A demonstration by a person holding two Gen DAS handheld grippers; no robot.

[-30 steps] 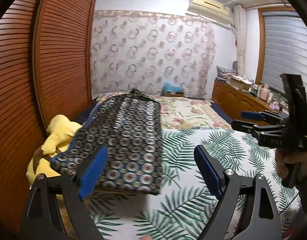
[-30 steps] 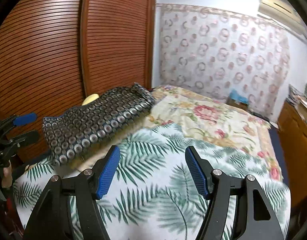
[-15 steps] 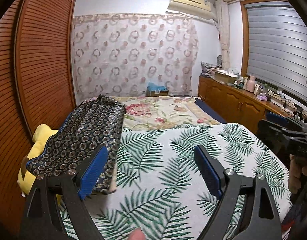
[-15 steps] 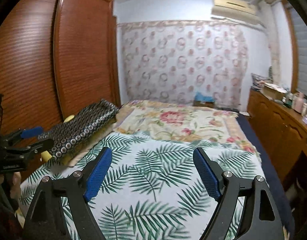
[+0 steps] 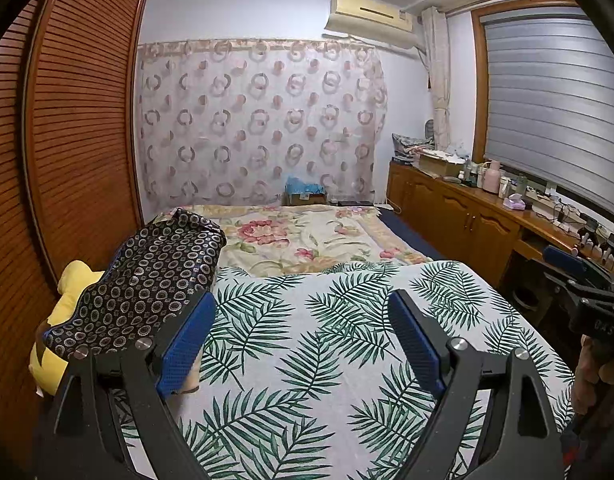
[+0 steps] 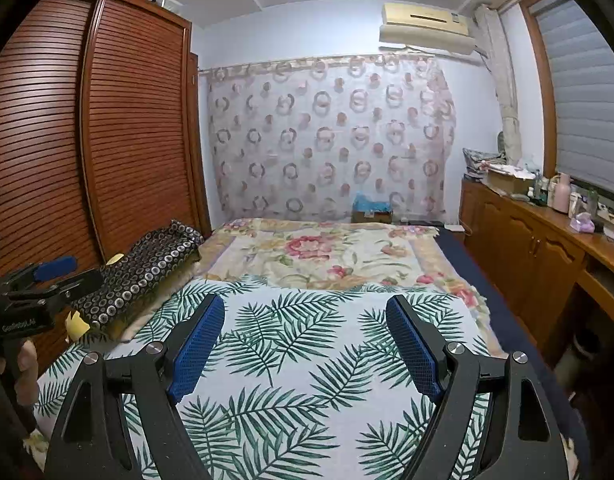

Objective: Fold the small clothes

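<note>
A dark folded cloth with a ring pattern (image 5: 147, 280) lies along the left side of the bed; it also shows in the right wrist view (image 6: 147, 268). My left gripper (image 5: 303, 340) is open and empty, held above the palm-leaf sheet (image 5: 327, 320). My right gripper (image 6: 305, 344) is open and empty above the same sheet (image 6: 307, 344). The right gripper also shows at the right edge of the left wrist view (image 5: 579, 276), and the left gripper at the left edge of the right wrist view (image 6: 47, 280). No small garment shows on the sheet.
A yellow plush toy (image 5: 63, 336) lies under the dark cloth by the louvred wardrobe (image 5: 79, 140). A floral blanket (image 5: 307, 240) covers the far half of the bed. A wooden sideboard (image 5: 487, 220) with bottles runs along the right wall.
Both grippers have pulled back and swung to face down the bed, away from the dark cloth, which now sits farther left and smaller. Both stay open.
</note>
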